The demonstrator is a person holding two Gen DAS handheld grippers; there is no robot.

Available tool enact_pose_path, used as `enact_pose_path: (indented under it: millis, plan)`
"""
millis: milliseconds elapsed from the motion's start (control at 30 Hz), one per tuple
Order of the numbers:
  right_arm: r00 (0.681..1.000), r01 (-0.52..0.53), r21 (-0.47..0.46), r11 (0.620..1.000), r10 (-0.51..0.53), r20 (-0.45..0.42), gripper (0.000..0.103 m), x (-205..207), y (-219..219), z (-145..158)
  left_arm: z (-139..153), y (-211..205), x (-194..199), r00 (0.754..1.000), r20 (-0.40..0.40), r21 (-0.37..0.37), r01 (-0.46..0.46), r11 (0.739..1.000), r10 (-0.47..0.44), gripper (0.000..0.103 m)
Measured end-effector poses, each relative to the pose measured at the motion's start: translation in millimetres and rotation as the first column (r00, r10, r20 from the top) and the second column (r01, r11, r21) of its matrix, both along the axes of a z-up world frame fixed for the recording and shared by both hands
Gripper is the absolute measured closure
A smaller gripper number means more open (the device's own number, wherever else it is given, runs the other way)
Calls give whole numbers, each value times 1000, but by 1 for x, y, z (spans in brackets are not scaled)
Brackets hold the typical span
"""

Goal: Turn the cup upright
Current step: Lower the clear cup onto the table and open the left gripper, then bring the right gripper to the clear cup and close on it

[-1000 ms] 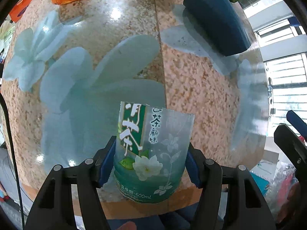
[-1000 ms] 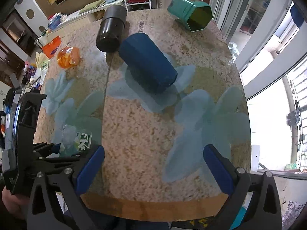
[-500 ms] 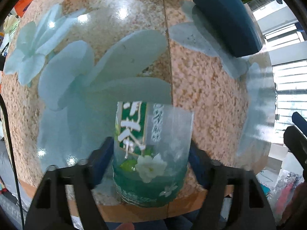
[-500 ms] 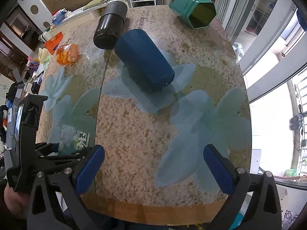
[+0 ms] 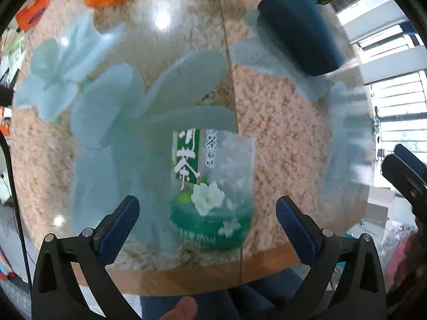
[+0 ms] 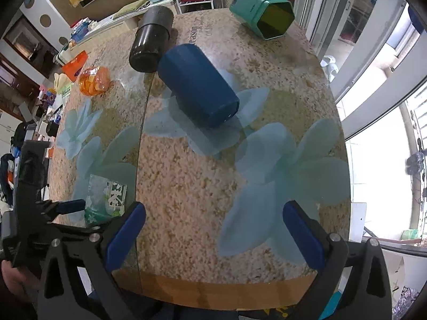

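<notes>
Your left gripper (image 5: pixel 206 229) stands open around the upright clear green-labelled plastic cup (image 5: pixel 212 186); your right gripper (image 6: pixel 213 229), beside that cup, gapes empty.

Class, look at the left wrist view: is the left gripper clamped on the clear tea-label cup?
No, the left gripper stands open, and each blue pad is clear of the clear tea-label cup standing between them.
</notes>
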State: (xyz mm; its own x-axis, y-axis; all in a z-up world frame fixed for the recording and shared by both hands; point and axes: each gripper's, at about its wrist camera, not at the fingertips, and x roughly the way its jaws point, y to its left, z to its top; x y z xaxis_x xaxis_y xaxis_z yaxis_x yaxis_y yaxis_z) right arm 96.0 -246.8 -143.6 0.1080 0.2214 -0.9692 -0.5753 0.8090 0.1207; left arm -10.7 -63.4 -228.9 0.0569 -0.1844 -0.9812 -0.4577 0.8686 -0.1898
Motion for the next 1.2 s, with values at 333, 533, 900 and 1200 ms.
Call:
enact_pose_path:
  millis: [333,533,900,1200]
  plan:
    - [998,59,102,993,-58,-8,0,-10,14,42,91,31,-6,977,167,21,132,991,-134,0]
    - [988,155,117,981,-152,-40,0,-23,26,41,116,49,-6,948,190,111,236,965,-254,0]
    - [970,225,61,972,-218,-105,0,-53,71,26,100,88,-20,918,190,106,333,937,-348,0]
    - [948,239,-36,970,-241,-206,0,-58,122,-21,71,113,-34,910,154,98,375,922,-386,0]
